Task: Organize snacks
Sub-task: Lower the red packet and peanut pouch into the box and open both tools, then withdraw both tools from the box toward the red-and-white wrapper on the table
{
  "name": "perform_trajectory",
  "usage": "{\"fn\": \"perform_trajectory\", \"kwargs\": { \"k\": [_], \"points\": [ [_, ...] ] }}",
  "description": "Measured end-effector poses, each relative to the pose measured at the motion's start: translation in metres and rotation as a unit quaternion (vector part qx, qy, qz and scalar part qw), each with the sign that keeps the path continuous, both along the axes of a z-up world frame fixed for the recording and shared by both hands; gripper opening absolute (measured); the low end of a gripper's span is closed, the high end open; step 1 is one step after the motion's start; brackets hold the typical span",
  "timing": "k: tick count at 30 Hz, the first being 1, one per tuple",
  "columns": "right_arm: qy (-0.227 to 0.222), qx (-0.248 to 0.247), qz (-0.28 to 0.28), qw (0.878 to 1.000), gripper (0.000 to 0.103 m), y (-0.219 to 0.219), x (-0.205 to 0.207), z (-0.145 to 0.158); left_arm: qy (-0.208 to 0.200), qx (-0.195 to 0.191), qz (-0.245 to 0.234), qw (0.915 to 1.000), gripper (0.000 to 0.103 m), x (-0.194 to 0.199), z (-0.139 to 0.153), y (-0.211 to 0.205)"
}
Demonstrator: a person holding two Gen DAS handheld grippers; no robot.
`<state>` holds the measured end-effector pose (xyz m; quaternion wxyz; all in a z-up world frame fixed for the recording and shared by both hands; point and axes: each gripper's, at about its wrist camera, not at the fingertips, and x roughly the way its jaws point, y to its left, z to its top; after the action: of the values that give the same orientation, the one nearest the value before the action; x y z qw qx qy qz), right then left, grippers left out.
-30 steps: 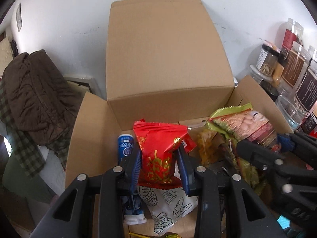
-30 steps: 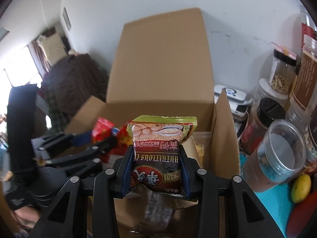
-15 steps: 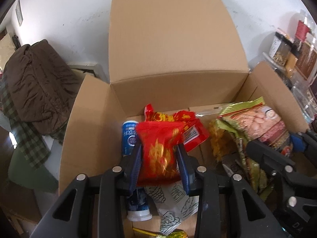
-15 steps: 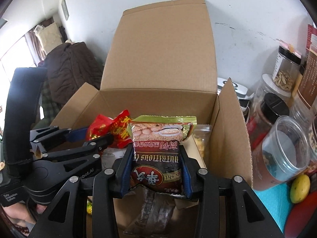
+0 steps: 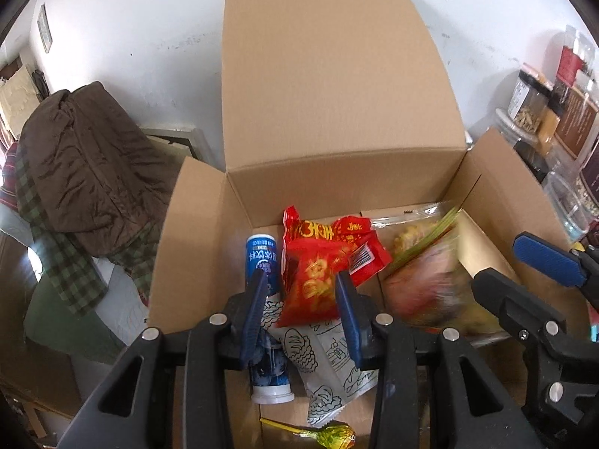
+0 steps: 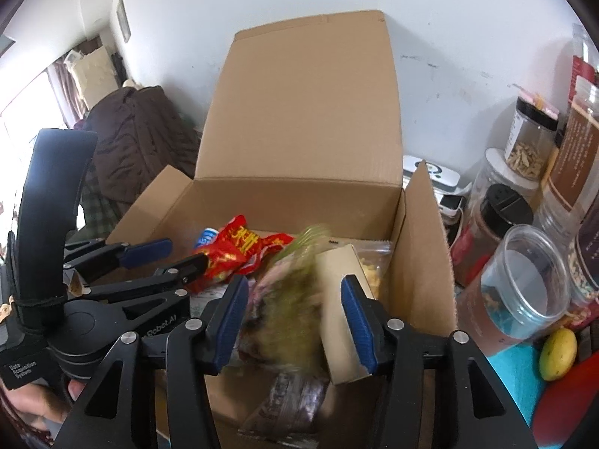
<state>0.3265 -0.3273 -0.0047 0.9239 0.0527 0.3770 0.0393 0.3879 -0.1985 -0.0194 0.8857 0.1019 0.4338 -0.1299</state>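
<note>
While both packets are dropping into the cardboard box [image 5: 194, 247], the scene is reading like this:

Left gripper [image 5: 301, 292]: its jaws are opening; the red snack packet [image 5: 318, 273] is sitting between the blue pads, apparently no longer pinched, though contact on the right pad is hard to rule out.

Right gripper [image 6: 294, 308]: its jaws are opening wider, and the green-topped snack packet [image 6: 288, 299] is blurring between them, clear of both pads, apparently falling free.

Where the snacks are lying: the red packet is resting over a second red packet, just beside the blue tube [image 5: 262, 258] and above a white printed wrapper [image 5: 325, 351]; the green-topped one is landing in the box's right half against a tan carton [image 6: 344, 280].

Handling, as a judgement: these are looking like light, air-puffed foil bags, soft, crinkly and a little slippery, with contents that could be crushing under a hard squeeze.

Where to hold: the flat sealed edge or a shallow pinch across the middle is seeming safest.

Outside the box: jars [image 6: 524, 292] are standing close on the right.
</note>
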Motion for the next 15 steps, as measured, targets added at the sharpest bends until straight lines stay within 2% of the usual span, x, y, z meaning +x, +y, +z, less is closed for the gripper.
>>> {"fn": "perform_trajectory", "kwargs": {
  "k": [15],
  "points": [
    [-0.074,-0.012,0.008,0.997,0.052,0.005,-0.046,0.048,-0.071,-0.044,-0.024,0.9962,0.037,-0.050,0.058,0.010]
  ]
}}
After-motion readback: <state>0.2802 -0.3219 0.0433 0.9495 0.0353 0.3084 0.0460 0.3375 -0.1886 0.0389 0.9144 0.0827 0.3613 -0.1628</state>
